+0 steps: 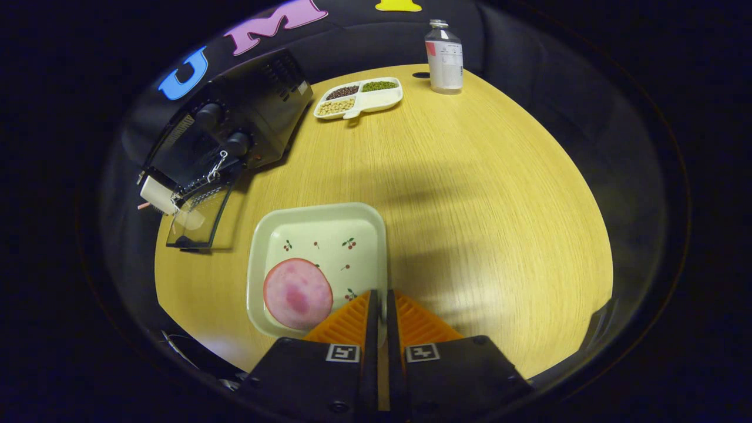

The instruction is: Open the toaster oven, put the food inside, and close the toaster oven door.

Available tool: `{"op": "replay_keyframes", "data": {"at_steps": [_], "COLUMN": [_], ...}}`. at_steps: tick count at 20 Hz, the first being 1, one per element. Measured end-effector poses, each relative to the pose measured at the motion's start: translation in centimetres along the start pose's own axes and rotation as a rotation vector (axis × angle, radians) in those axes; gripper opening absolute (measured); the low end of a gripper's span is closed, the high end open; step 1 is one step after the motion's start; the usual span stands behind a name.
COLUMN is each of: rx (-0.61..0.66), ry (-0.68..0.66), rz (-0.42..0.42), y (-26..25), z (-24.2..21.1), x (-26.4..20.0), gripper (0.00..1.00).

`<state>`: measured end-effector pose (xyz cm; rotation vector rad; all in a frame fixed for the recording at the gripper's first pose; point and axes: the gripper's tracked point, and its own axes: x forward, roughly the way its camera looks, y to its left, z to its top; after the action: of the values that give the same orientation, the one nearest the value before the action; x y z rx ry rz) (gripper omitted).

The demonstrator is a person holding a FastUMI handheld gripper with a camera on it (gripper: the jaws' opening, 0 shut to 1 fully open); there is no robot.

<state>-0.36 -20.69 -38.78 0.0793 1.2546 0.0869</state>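
Observation:
A square pale plate (pixel 317 235) with small cherry prints lies on the round wooden table just ahead of my fingers. A round pink slice of meat (pixel 298 294) rests on its near left part. My gripper (pixel 381 299) is shut, with the plate's right rim pinched between both fingers. The black toaster oven (pixel 252 111) stands beyond the plate to the left, at the table's edge. Its glass door (pixel 194 220) is folded down open toward the plate, with a pale handle (pixel 157 195) at its side.
At the far side of the table (pixel 482 194) sit a white divided dish (pixel 358 98) with three kinds of beans and a clear bottle (pixel 444 57) with a white label. Bare wood stretches to the right of the plate.

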Motion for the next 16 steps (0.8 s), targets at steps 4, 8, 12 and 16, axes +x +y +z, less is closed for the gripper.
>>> {"op": "replay_keyframes", "data": {"at_steps": [4, 8, 12, 16], "rx": [-0.02, 0.07, 0.272, 0.434], "ry": [-0.013, -0.009, 0.01, -0.028], "rz": [0.041, 0.09, 0.164, 0.206], "y": [0.2, 0.2, 0.4, -0.1], "z": [-0.2, -0.2, -0.8, -0.1], "x": [0.2, 0.5, -0.5, -1.9], "gripper": [0.11, 0.07, 0.07, 0.07]}}
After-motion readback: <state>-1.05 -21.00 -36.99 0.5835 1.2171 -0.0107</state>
